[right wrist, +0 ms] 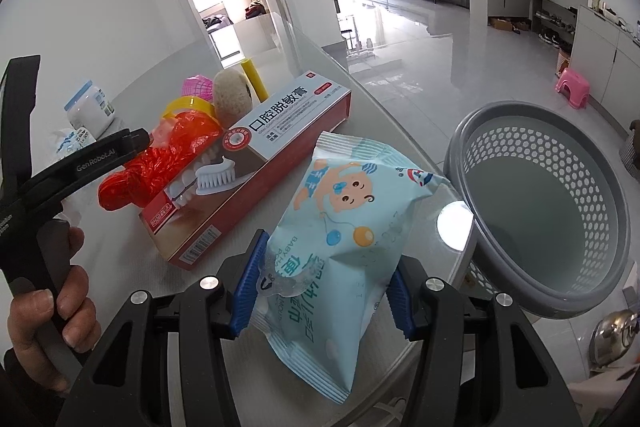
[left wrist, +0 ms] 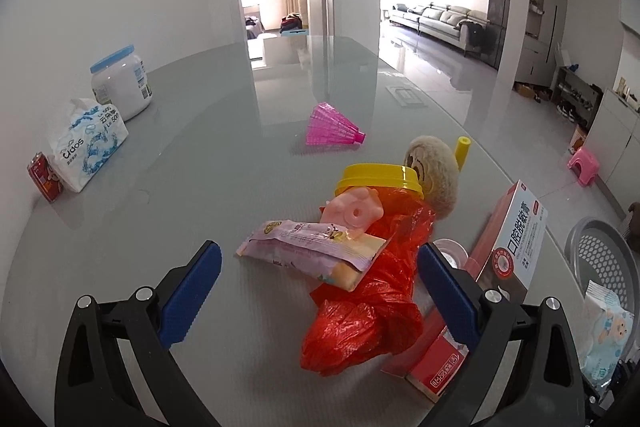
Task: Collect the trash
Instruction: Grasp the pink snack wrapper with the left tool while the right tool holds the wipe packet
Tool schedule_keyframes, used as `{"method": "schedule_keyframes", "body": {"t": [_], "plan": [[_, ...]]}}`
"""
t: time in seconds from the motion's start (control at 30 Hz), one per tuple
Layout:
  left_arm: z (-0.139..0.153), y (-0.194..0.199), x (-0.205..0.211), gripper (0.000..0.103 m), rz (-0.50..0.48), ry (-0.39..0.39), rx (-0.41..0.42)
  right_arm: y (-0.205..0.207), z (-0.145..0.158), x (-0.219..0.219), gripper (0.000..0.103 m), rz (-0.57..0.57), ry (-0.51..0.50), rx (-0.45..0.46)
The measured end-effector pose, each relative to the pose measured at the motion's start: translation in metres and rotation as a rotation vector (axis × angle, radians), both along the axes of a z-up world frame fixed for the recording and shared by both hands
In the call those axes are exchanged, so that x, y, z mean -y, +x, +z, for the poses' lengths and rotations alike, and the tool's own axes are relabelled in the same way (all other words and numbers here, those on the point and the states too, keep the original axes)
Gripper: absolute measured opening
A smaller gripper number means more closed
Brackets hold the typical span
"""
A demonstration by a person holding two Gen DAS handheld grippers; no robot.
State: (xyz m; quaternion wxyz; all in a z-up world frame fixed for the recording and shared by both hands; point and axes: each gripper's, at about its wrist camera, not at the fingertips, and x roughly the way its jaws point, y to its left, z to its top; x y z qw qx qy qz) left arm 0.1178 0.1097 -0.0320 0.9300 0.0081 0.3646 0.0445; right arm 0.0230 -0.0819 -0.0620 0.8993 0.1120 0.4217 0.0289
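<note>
Right gripper (right wrist: 322, 287): blue fingers clamped on a light-blue baby-wipes packet (right wrist: 344, 227), held above the glossy grey counter (right wrist: 376, 99). Grey perforated plastic basket (right wrist: 548, 211) stands at three o'clock of the packet, beyond the counter edge. Left gripper (left wrist: 320, 291): fingers wide apart, nothing between the pads, over a crumpled red plastic bag (left wrist: 368, 311) and a pale-purple snack wrapper (left wrist: 308, 247). A red-and-white toothpaste box (right wrist: 256, 155) lies at ten o'clock of the packet.
</note>
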Motion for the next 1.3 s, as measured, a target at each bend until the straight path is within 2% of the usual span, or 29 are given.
{"method": "schedule_keyframes", "body": {"t": [0.2, 0.4, 0.47, 0.5, 0.53, 0.57, 0.6, 0.67, 0.97, 1.3], "plan": [[-0.009, 0.009, 0.0, 0.076, -0.014, 0.004, -0.029, 0.001, 0.0, 0.0, 0.053, 0.004, 0.007, -0.003], [-0.008, 0.008, -0.007, 0.049, -0.038, -0.049, -0.033, 0.001, -0.002, 0.002, 0.053, 0.005, 0.013, -0.005], [-0.008, 0.007, -0.008, 0.036, -0.045, -0.064, -0.039, 0.001, -0.001, 0.002, 0.053, 0.004, 0.012, -0.005], [-0.008, 0.006, -0.01, 0.034, -0.048, -0.073, -0.042, 0.001, -0.002, 0.002, 0.053, 0.004, 0.011, -0.004], [-0.008, 0.005, -0.012, 0.029, -0.049, -0.08, -0.041, 0.001, -0.002, 0.003, 0.053, 0.004, 0.012, -0.003], [-0.007, 0.004, -0.014, 0.012, -0.049, -0.088, -0.041, 0.001, -0.002, 0.003, 0.053, 0.003, 0.012, -0.003], [-0.007, 0.003, -0.017, 0.009, -0.054, -0.104, -0.049, 0.001, -0.002, 0.003, 0.053, 0.002, 0.013, -0.002], [-0.005, 0.0, -0.024, 0.008, -0.05, -0.13, -0.049, 0.002, -0.002, 0.003, 0.053, 0.003, 0.014, -0.001], [0.009, -0.027, -0.056, 0.005, -0.025, -0.159, -0.022, -0.001, 0.001, 0.002, 0.053, 0.005, 0.017, 0.005], [-0.01, -0.048, -0.086, 0.005, 0.023, -0.148, -0.09, -0.001, 0.002, -0.005, 0.053, 0.027, 0.016, 0.002]]}}
